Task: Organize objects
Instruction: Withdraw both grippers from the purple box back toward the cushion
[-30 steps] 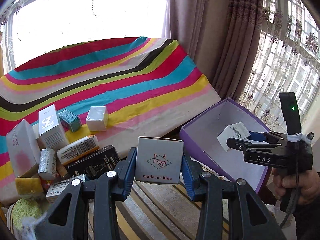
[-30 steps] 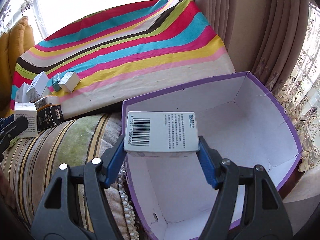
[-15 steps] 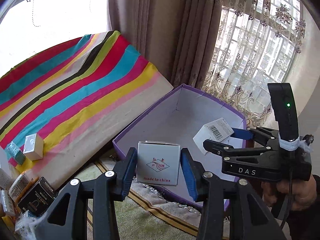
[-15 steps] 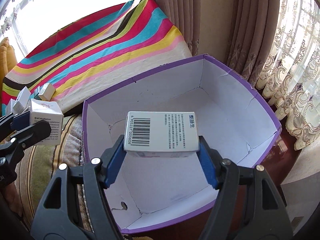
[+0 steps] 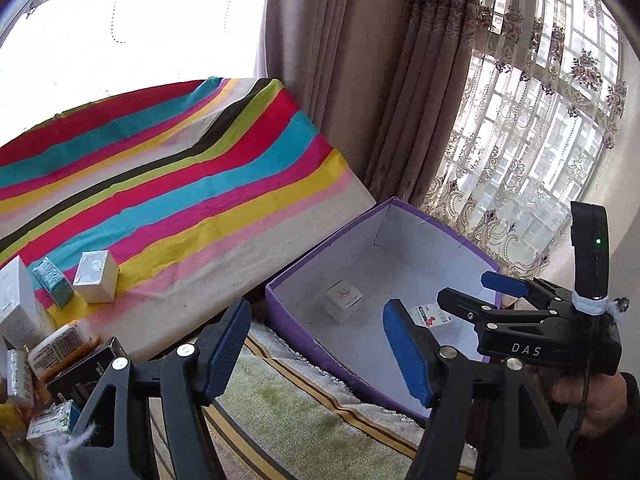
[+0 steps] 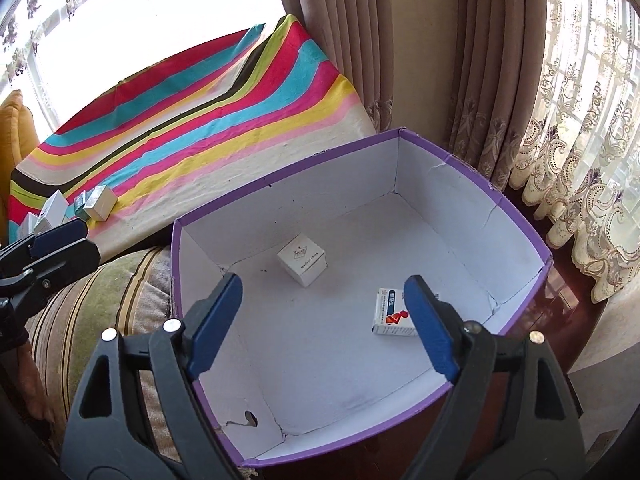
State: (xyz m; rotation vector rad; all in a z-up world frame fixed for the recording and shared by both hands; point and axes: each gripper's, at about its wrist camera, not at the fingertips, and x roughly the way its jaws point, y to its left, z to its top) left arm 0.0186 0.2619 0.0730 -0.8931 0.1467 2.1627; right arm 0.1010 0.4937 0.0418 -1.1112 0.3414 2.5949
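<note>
Both boxes dropped into purple bin [image 6: 516,216]; L tool [image 5: 316,354] & R tool [image 6: 322,322] now spread wide, empty

Both grippers, left [image 5: 316,344] and right [image 6: 322,320], have let go; cube box [image 6: 302,259] and barcode box [image 6: 394,314] now lie in the purple box [image 6: 520,232]
</note>
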